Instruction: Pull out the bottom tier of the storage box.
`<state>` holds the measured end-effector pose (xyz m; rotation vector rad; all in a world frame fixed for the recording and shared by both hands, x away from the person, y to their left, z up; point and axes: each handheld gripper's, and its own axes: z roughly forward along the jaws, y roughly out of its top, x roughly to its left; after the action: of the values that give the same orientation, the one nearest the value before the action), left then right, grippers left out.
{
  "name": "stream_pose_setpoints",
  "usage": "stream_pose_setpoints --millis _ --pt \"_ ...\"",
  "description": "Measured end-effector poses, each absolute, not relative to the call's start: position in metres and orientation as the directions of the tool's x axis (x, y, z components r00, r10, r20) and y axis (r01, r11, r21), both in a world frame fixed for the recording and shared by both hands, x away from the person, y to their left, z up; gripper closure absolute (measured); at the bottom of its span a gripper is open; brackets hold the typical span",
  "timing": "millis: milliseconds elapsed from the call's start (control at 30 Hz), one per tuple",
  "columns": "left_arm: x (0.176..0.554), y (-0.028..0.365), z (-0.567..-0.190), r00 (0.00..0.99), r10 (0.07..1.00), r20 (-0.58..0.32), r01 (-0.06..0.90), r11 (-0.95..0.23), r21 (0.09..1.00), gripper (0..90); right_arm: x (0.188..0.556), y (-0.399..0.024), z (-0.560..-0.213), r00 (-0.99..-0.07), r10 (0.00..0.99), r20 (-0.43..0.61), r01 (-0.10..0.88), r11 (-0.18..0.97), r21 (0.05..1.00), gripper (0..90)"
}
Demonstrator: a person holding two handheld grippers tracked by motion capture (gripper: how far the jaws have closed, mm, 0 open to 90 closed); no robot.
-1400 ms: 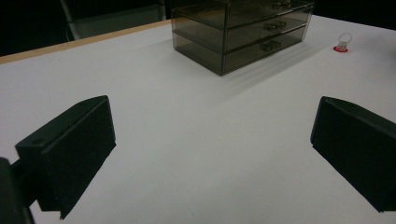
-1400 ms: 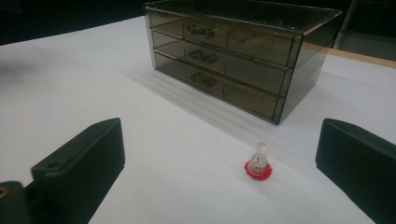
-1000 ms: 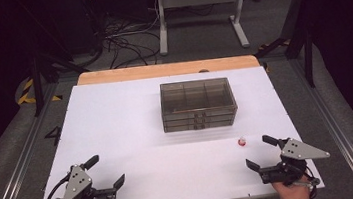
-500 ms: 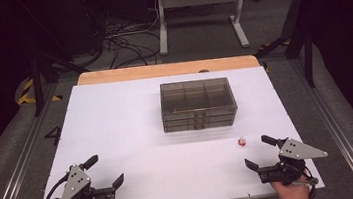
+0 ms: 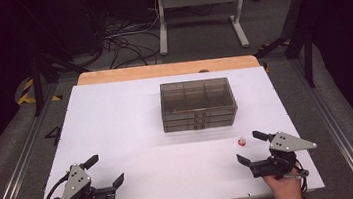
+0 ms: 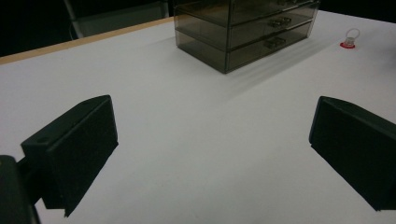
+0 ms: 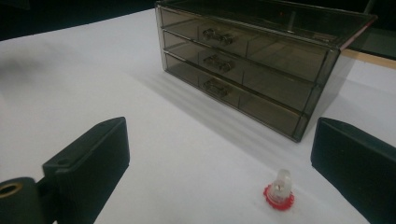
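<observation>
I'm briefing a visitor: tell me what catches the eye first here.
A smoky translucent plastic three-drawer box stands mid-table on the white table top. A small clear-topped object on a red base sits on the table between the box and the open right gripper. The left gripper is open too, at the near left corner.

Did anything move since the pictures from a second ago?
Nothing visibly changed. The left gripper and right gripper rest open at the near edge of the table, the little drawer box sits in the middle, and the small red-based piece lies by the right gripper.
</observation>
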<state>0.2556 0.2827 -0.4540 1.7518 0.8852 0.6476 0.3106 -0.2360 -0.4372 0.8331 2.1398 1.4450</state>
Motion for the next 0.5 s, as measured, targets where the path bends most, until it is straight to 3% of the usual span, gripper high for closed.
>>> stream_pose_setpoints --millis 500 --pt "0.256 0.283 -0.454 0.587 0.81 0.016 0.259 -0.206 0.944 2.1 0.325 -0.205 -0.427 -0.77 0.638 -0.028 0.216 0.301 0.929 5.1"
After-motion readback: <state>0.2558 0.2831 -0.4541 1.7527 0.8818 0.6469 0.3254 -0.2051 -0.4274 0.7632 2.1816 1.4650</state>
